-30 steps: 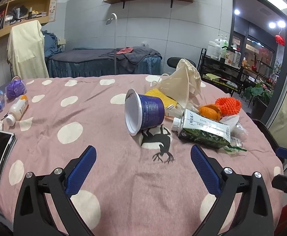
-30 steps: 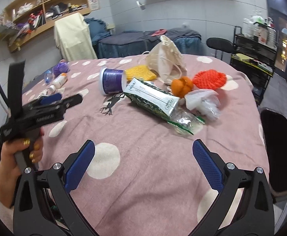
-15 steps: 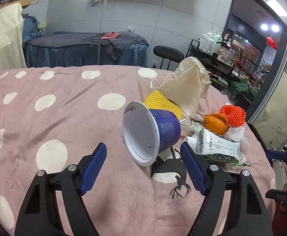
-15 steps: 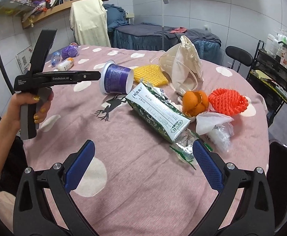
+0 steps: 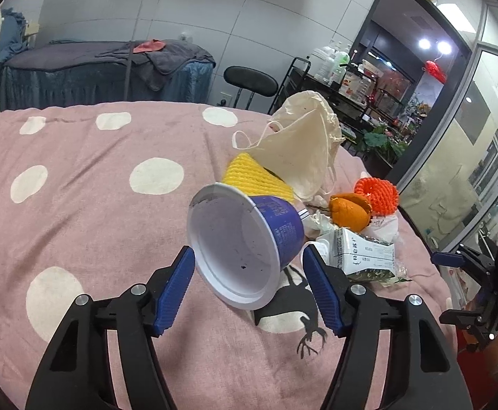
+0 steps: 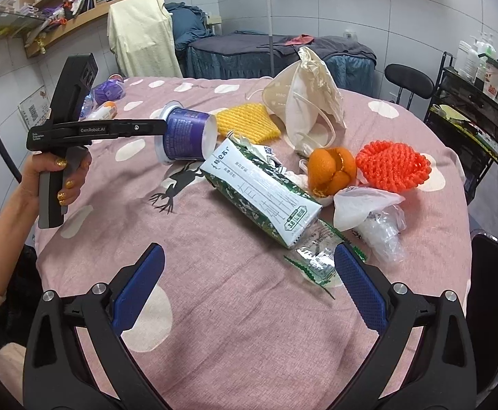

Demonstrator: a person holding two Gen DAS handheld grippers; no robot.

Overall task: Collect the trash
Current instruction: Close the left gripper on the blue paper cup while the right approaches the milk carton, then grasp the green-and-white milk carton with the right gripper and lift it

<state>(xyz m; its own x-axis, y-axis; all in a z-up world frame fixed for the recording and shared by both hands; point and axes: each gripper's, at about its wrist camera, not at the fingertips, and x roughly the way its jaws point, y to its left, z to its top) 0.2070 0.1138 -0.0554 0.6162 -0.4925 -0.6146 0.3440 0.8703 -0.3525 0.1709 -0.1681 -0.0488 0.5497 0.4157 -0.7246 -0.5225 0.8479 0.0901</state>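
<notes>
Blue ribbed pads of the left gripper (image 5: 247, 282) flanking the rim of a purple plastic yogurt cup (image 5: 245, 244) – jaws just been closing, roughly half spread, cup mouth between them but pads not seen pressing on it. Cup on its side on the pink polka-dot tablecloth (image 5: 78, 212), mouth toward the left wrist camera, atop a black deer print (image 5: 293, 317). From the right wrist view, left gripper (image 6: 162, 128) level, tips alongside the cup (image 6: 187, 135), handle gripped by a hand (image 6: 59, 179) with gold-painted nails.

Right gripper (image 6: 249, 290) spread wide, nothing between the pads, hovering above bare cloth near a clear crinkled wrapper (image 6: 317, 259).

Outward from the cup – green-and-white milk carton (image 6: 262, 194) lying flat, touching the cup base; yellow foam fruit net (image 6: 247, 124) just behind; cream cloth drawstring bag (image 6: 312, 99) beyond that. Further right: orange peel (image 6: 331, 171), orange-red foam net (image 6: 392, 165), white crumpled plastic bag (image 6: 365, 205). Far left edge of the table: small bottles (image 6: 104, 111), too blurred to tell more.
</notes>
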